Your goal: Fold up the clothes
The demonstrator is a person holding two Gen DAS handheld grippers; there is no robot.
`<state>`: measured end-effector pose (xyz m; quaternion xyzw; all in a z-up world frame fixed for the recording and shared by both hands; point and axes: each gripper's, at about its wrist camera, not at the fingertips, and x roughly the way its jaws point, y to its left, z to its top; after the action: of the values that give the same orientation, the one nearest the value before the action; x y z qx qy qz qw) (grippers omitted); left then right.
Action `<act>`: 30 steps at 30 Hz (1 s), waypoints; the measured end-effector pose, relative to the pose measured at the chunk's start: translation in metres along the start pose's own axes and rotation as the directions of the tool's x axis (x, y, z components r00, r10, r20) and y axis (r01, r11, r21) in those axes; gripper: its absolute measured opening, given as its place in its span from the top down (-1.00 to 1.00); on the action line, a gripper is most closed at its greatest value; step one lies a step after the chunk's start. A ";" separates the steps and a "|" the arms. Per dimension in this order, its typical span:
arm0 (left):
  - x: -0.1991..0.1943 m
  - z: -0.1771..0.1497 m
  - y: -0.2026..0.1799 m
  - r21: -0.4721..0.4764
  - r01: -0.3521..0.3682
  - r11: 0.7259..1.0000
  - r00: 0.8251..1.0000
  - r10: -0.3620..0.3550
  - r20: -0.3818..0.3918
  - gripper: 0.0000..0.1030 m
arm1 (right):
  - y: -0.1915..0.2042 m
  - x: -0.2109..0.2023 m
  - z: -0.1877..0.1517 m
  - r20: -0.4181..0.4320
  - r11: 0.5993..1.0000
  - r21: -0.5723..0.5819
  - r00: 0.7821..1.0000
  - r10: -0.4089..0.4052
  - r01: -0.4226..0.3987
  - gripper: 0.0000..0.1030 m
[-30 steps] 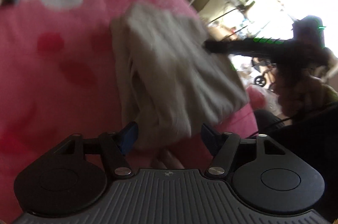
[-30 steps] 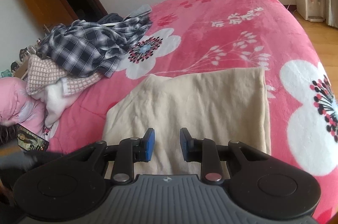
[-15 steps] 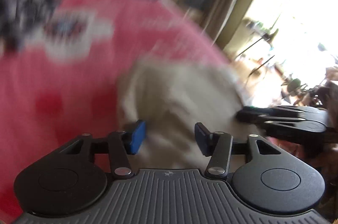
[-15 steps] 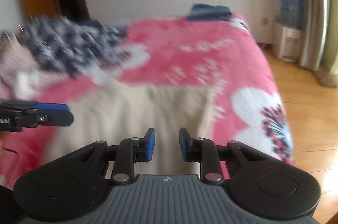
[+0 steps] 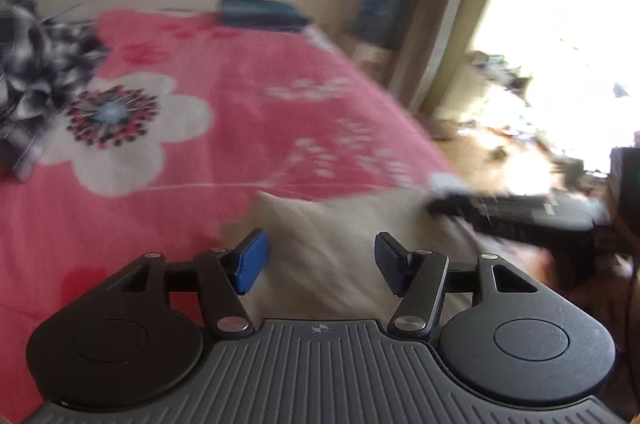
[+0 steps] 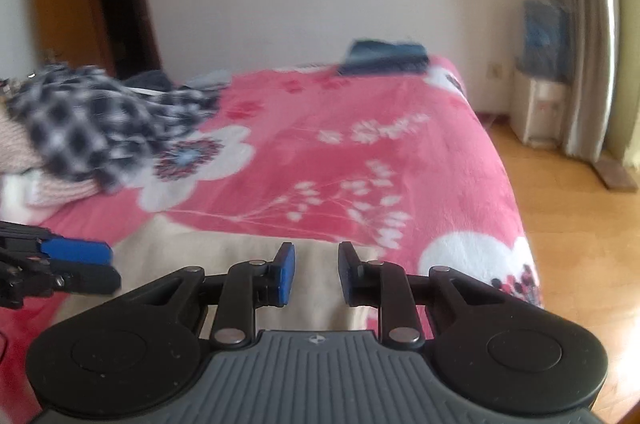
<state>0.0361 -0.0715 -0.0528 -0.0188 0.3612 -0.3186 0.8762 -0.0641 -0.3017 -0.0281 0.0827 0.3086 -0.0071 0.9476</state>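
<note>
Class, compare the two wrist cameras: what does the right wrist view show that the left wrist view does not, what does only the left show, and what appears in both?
Only the right wrist view shows the wooden door and the pinkish knit clothes under the pile.

Only the left wrist view shows the bright window area with blurred clutter.

Both show the pink flowered blanket, the beige garment lying on it, the checked shirt, the folded blue clothes at the far end, and both tools: the left gripper and right gripper, each open and empty.
</note>
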 end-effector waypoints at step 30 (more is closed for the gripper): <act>-0.017 -0.010 -0.089 0.224 -0.309 0.924 0.867 0.370 -0.333 -0.62 | 0.019 -0.101 -0.058 -0.275 0.964 -0.032 0.930 0.244 -0.263 0.49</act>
<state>-0.0279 -0.1306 -0.0262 0.1771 0.4895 -0.1854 0.8334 -0.1782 -0.2772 -0.0125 0.0894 0.4209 0.1372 0.8922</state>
